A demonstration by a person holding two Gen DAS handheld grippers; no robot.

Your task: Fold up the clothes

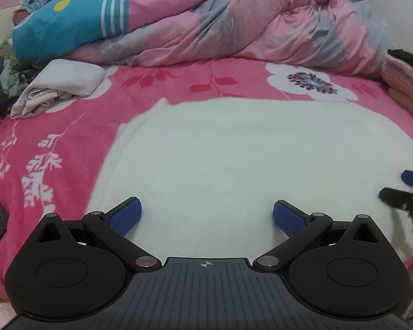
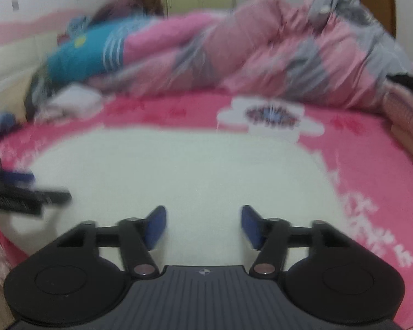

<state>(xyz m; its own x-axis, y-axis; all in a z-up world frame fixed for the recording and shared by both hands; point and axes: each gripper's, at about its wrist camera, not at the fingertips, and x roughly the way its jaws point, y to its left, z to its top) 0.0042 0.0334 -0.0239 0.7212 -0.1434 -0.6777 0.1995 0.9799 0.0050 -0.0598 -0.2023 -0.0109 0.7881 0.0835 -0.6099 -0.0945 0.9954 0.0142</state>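
Lying flat under both spread claws, white garment [image 1: 234, 151], nothing gripped

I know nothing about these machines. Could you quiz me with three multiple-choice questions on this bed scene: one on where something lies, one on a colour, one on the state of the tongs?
1. Where does the grey folded cloth lie in the left view?
A. far left on the blanket
B. on the white garment
C. between the left tongs

2. What colour is the garment spread in front of both tongs?
A. blue
B. white
C. black

3. How do the left tongs stand?
A. shut on the garment
B. open, nothing between them
C. shut on the quilt

Answers:
1 A: it sits on the pink blanket, left of the garment.
2 B: the garment is plain white in both views.
3 B: the blue pads stand far apart above the garment.
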